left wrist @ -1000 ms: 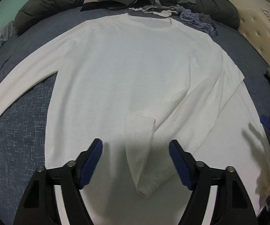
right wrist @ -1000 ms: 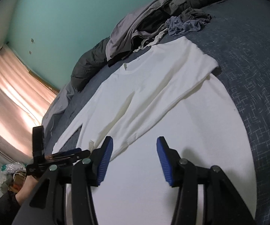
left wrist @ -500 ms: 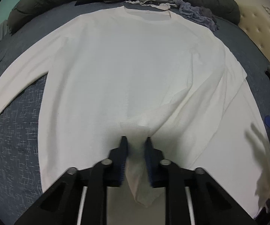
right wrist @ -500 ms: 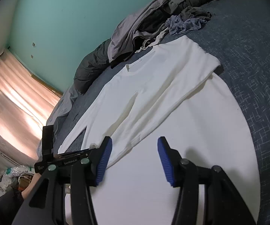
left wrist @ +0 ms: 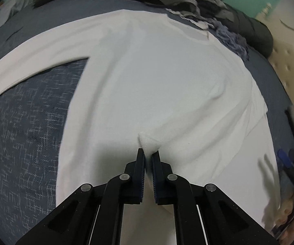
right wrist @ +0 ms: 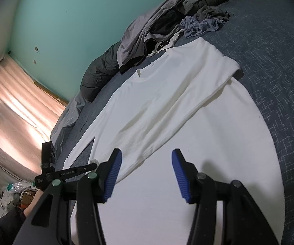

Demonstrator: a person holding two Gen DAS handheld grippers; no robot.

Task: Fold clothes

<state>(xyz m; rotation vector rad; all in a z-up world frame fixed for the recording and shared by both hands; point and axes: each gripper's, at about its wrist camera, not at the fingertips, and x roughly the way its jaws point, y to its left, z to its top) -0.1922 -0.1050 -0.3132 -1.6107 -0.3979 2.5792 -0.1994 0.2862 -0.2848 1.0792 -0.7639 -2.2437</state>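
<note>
A white long-sleeved shirt (left wrist: 157, 85) lies flat on the dark blue bed (left wrist: 24, 132), collar toward the far side. Its right sleeve is folded across the body. My left gripper (left wrist: 148, 156) is shut on the cuff of that folded sleeve (left wrist: 149, 144) near the shirt's lower middle. The other sleeve (left wrist: 24, 69) stretches out to the left. In the right wrist view the shirt (right wrist: 167, 102) lies ahead, and my right gripper (right wrist: 145, 157) is open and empty above its lower part. The left gripper also shows in the right wrist view (right wrist: 65, 173).
A pile of grey and dark clothes (right wrist: 157, 26) and a dark duvet (right wrist: 100, 71) lie along the far edge of the bed by the teal wall. A crumpled blue-grey garment (left wrist: 232, 40) sits near the collar. A beige tufted headboard (left wrist: 290, 65) is at the right.
My left gripper moved forward and closed on the folded sleeve's cuff, and the view swung right. My right gripper stayed open and barely moved.
</note>
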